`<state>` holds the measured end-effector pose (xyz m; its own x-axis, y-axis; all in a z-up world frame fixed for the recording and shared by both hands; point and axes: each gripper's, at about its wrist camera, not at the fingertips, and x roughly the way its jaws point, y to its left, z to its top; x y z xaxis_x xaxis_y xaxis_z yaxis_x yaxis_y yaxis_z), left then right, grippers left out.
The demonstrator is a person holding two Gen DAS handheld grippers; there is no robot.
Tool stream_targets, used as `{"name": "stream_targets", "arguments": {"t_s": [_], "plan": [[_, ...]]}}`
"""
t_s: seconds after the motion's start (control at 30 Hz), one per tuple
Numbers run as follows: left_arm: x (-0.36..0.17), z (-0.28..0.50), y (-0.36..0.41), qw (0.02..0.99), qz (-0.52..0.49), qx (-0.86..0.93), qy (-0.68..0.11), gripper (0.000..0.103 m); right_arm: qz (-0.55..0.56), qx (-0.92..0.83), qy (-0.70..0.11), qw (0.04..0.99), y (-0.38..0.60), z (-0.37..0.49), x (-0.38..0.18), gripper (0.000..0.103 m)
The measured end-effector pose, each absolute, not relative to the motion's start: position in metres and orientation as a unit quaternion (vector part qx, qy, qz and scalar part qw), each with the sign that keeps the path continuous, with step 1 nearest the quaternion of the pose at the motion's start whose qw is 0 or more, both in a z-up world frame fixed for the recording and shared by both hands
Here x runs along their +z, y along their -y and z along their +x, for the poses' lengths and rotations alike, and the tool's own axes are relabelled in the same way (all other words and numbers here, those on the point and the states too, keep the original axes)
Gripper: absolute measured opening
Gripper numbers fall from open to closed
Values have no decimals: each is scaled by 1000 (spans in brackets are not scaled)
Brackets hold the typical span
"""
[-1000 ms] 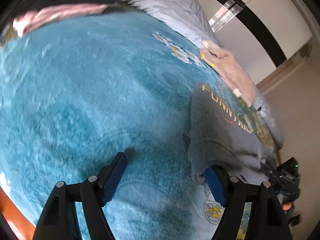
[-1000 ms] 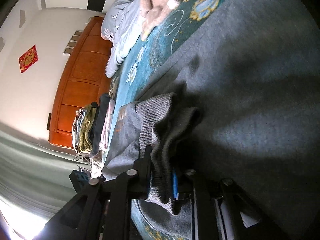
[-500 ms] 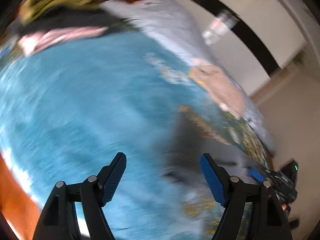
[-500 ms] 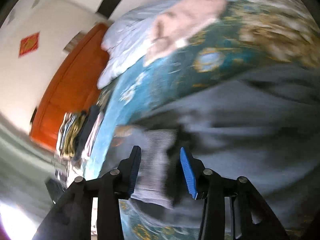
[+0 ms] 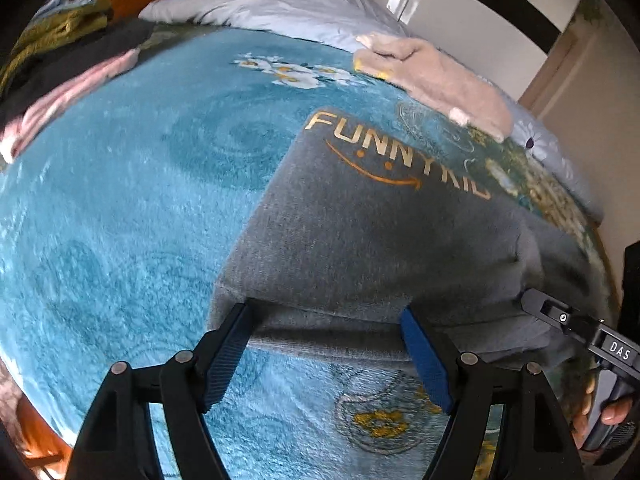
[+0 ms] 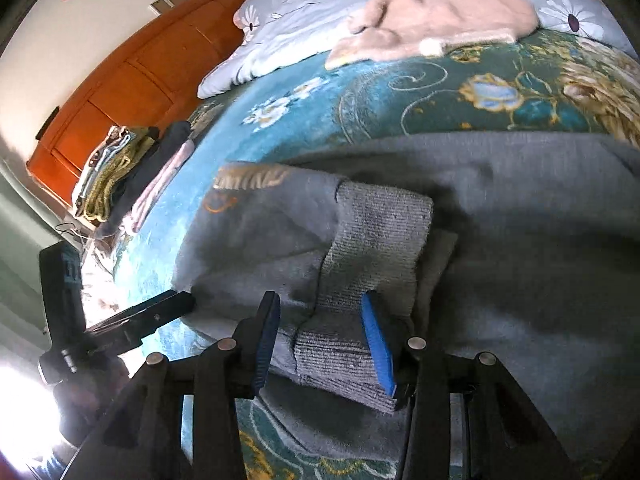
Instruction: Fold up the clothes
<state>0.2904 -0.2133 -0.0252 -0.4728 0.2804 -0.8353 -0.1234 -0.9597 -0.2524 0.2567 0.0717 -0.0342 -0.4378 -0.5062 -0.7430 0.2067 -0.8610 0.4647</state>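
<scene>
The grey sweater (image 5: pixel 380 232) lies partly folded on the bed (image 5: pixel 120 200), logo up. The left gripper (image 5: pixel 326 354) stands wide over the near hem, gripping nothing. The right gripper (image 6: pixel 320 340) is part open astride the ribbed cuff (image 6: pixel 376 248), pads clear. Risk: a shallow pinch at the hem catches one layer only, so the fold drags askew.

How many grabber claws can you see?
2. The left gripper hangs open over the gray sweatshirt's near edge. The right gripper straddles its ribbed cuff, pads not pressing.
</scene>
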Motion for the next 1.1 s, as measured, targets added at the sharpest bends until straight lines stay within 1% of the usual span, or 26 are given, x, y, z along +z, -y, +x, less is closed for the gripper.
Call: {"name": "stream_targets", "arguments": {"t_s": [0.03,0.1,0.2,0.27,0.33,0.37,0.4,0.43,0.6,0.7,0.77,0.83,0.93,1.1], "plan": [[-25,290,211,116,-500,855,71,80,484,-837,144,211,-68,256,-35,44],[-25,291,211,114,-497,857,70,80,481,-840,132,214,-64,257,-35,53],[-16,296,214,113,-488,861,85,80,483,-835,141,224,-69,259,-29,54],[-7,302,211,116,-478,866,85,80,474,-833,174,225,-85,264,-18,54],[-1,305,197,126,-469,871,70,80,457,-840,198,216,-108,276,-4,56],[1,305,188,133,-466,873,60,80,449,-847,203,200,-125,286,3,63],[2,305,179,140,-463,874,50,80,447,-852,206,180,-140,294,6,67],[2,303,168,149,-465,872,43,80,444,-856,210,160,-155,302,10,67],[10,304,109,210,-460,863,8,80,442,-842,299,81,-237,352,8,67],[10,307,83,223,-459,860,-12,80,429,-836,342,15,-279,380,-2,67],[6,307,70,229,-462,856,-24,80,423,-815,396,-17,-305,393,-19,67],[-2,308,60,226,-471,852,-41,80,411,-793,449,-22,-320,397,-37,67],[-9,310,56,218,-474,852,-46,80,394,-778,489,-26,-330,392,-55,67],[-11,312,58,219,-477,850,-35,80,360,-781,510,-23,-329,374,-57,67]]}}
